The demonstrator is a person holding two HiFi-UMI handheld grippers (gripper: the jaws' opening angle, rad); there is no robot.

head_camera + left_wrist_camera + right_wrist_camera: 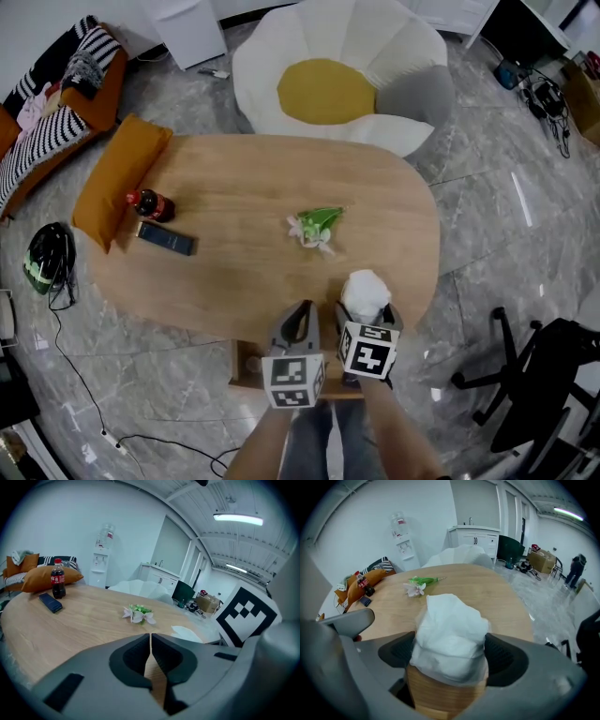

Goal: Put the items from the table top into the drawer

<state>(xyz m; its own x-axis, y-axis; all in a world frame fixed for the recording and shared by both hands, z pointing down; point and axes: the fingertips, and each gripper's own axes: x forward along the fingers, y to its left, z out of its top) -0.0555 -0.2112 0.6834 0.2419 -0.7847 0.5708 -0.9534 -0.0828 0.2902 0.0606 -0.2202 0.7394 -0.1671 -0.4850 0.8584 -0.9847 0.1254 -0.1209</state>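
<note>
Four loose items are lying on the one wooden surface (234, 169): one cola bottle (150, 203), one dark flat case (165, 238), one flower sprig (314, 225) and one white tissue wad (366, 289). Two tongs are showing at its near edge, the left tongs (301, 317) and the right tongs (367, 314). One drawer (246, 361) is standing open beneath. One orange cushion (117, 178) is leaning at the surface's left end, while one flower-shaped beanbag (342, 75) and one helmet (49, 255) are sitting on the floor.
</note>
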